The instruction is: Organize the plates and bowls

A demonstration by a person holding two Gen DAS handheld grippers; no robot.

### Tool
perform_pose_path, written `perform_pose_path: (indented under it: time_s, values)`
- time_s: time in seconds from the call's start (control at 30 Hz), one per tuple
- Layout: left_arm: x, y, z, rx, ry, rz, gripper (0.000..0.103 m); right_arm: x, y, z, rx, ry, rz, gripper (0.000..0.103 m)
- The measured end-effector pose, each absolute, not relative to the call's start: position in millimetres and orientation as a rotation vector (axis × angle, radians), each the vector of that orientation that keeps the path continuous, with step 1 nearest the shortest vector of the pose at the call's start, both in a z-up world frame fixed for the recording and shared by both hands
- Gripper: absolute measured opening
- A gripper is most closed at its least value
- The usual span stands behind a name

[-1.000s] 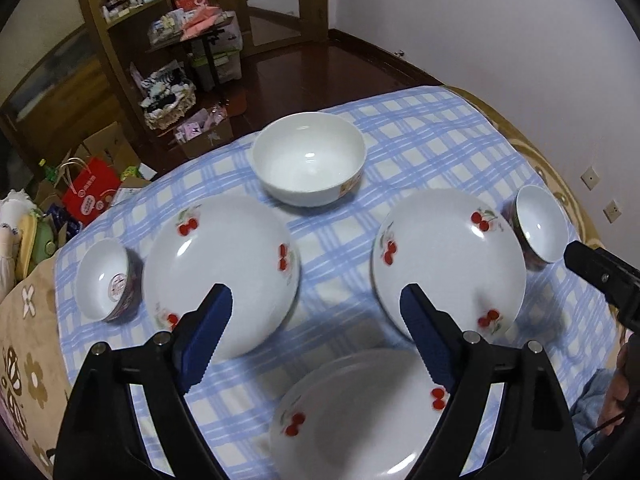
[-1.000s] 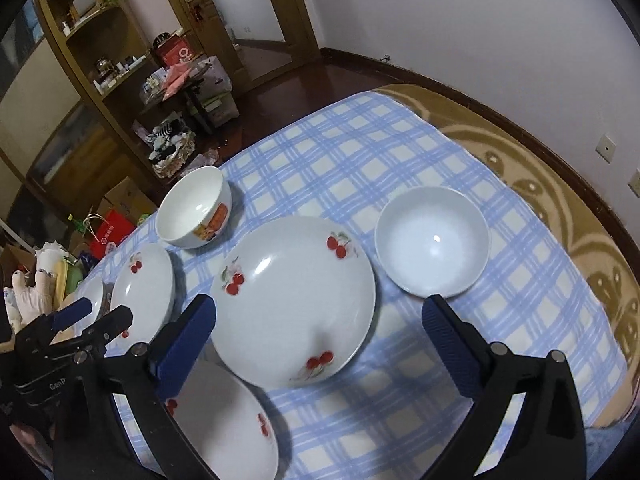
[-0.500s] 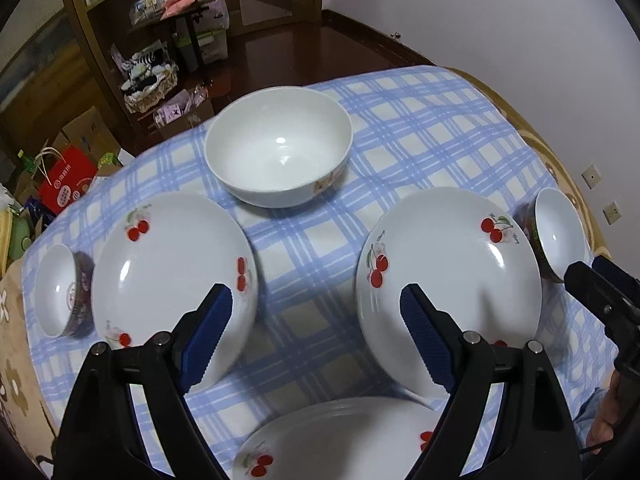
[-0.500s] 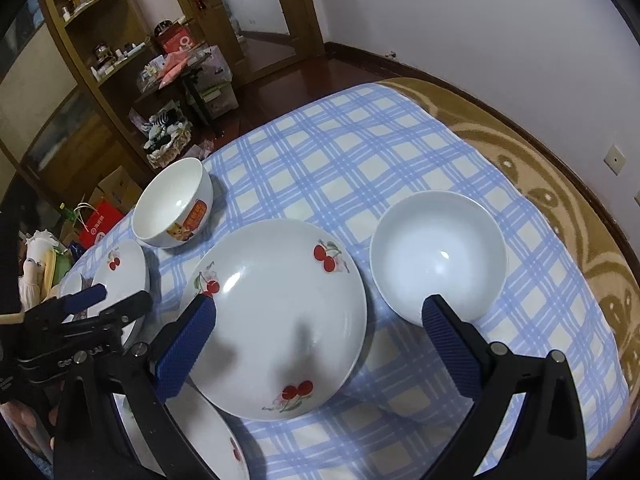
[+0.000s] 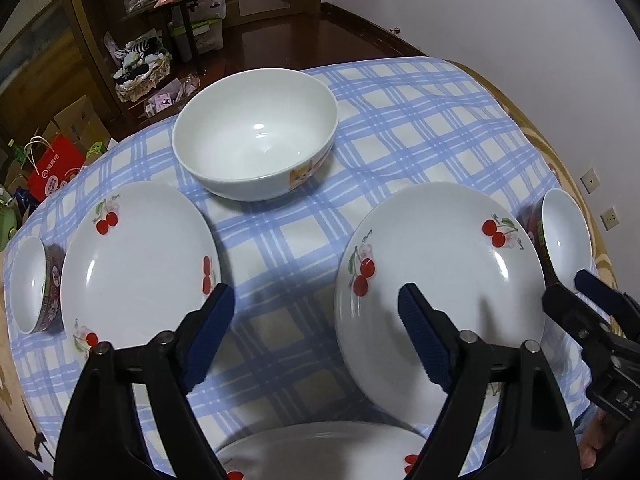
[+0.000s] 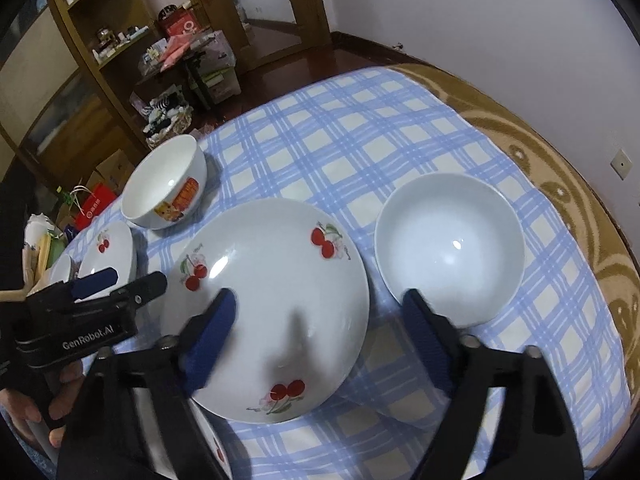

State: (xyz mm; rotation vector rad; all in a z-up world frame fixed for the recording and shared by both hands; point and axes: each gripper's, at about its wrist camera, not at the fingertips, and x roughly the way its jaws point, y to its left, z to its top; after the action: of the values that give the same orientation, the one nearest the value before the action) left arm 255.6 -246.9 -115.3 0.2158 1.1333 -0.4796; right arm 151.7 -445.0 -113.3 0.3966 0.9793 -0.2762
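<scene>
Left gripper (image 5: pixel 316 332), right gripper (image 6: pixel 320 332) unclenched, closing, empty; right straddles cherry plate (image 6: pixel 276 280) rim.

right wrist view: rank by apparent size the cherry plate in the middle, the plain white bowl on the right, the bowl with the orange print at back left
1. cherry plate, largest
2. plain white bowl
3. bowl with the orange print, smallest

Caveat: the printed bowl sits farther from the camera, so its true size against the plain bowl is unsure.
</scene>
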Motion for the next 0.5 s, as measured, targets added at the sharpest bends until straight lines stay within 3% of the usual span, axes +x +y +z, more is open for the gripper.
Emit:
perform_pose_path:
  time_s: [0.17,0.27,0.43,0.5]
  values:
    - [256,-252,-122,0.245,1.138,-0.478,0.072,151,-449,-123,0.427,0.997,-0.266,0.068]
    - [254,-251,-127,0.244,1.154,-0.483,0.053,151,-452,-128,0.446,1.005,-0.254,0.054]
    - [254,-253,-136,0.236,1.166,-0.495,0.040,152,-453,-133,0.423,1.017,-0.272,0.037]
    - [254,-255,-139,0.238,1.172,-0.502,0.033,150,-456,-133,0.445,1.012,-0.264,0.037]
